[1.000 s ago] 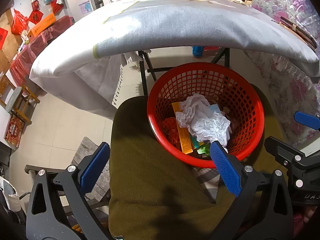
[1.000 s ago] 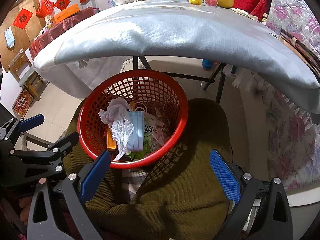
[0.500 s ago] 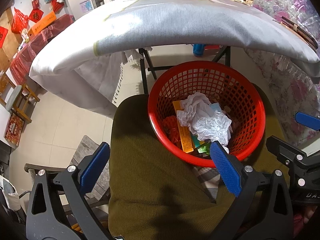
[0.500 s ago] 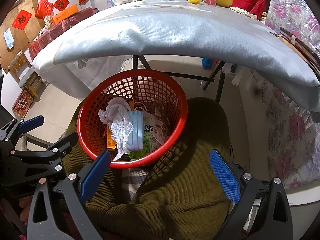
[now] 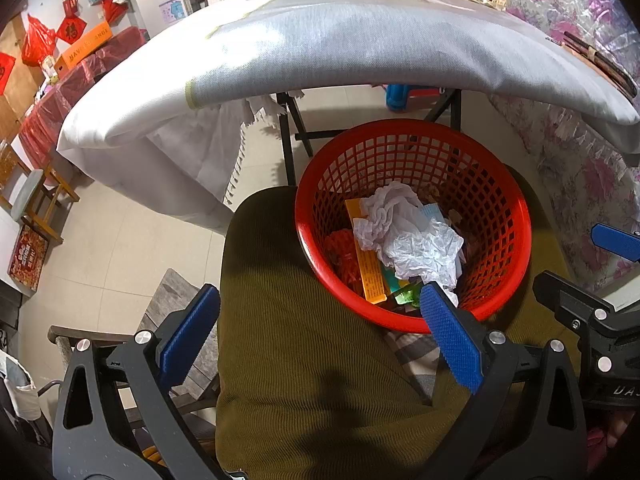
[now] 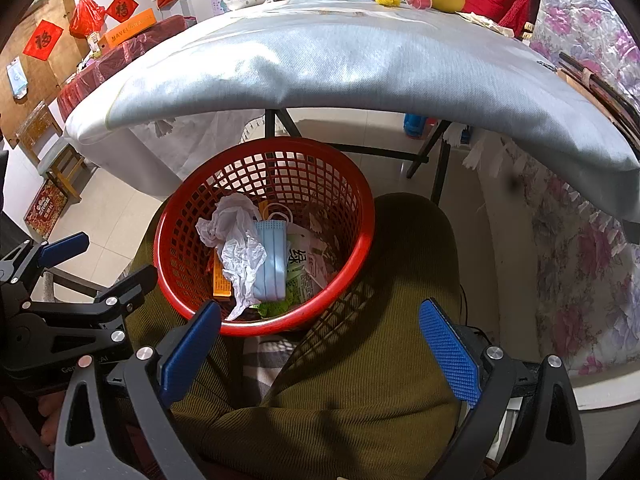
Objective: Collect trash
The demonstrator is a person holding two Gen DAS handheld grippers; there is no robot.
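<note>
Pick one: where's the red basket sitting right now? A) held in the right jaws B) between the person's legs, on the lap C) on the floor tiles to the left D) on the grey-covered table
B: the red basket rests between the legs in olive trousers, below the table edge, with the crumpled white paper and blue face mask inside; both grippers are open and empty.

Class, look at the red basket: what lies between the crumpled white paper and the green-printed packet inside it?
A pale blue face mask lies between the crumpled white paper and the green-printed packet in the red basket, seen clearest in the right wrist view.
</note>
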